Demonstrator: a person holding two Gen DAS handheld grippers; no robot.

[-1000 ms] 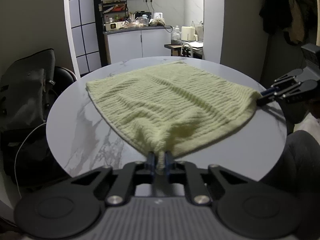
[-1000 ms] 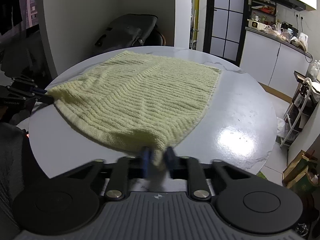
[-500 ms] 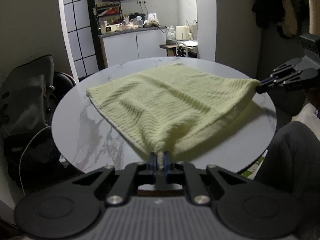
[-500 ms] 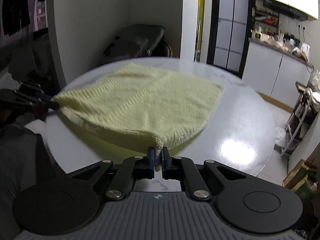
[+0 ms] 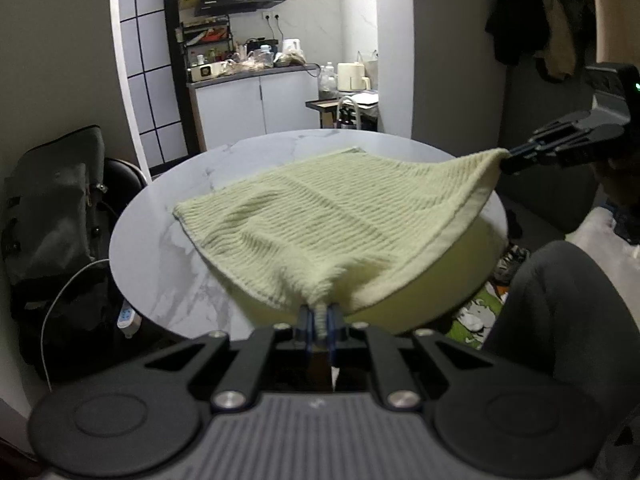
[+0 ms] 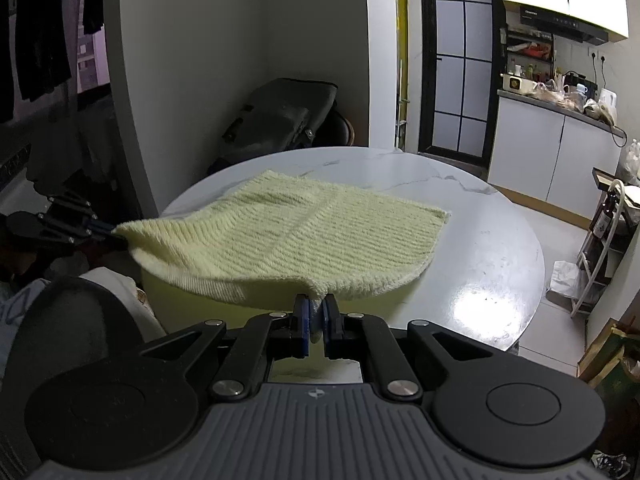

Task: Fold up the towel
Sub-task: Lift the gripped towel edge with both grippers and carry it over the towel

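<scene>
A pale yellow-green ribbed towel (image 5: 340,224) lies partly on a round white marble table (image 5: 168,264). My left gripper (image 5: 319,318) is shut on one near corner of the towel. My right gripper (image 6: 316,316) is shut on the other near corner, and it also shows in the left wrist view (image 5: 508,160) at the right. Both near corners are lifted above the table, so the near edge hangs in the air between them. The far half of the towel (image 6: 360,216) still rests flat on the table (image 6: 480,264). The left gripper shows at the left in the right wrist view (image 6: 116,236).
A dark bag (image 5: 52,208) on a chair stands left of the table, with a white cable (image 5: 60,300) beside it. The person's knee (image 5: 560,300) is close at the near right. A kitchen counter (image 5: 256,76) and a metal rack (image 6: 604,240) stand beyond the table.
Both grippers have risen and drawn back with their corners. The near edge of the towel has come off the table and now hangs in the air.
</scene>
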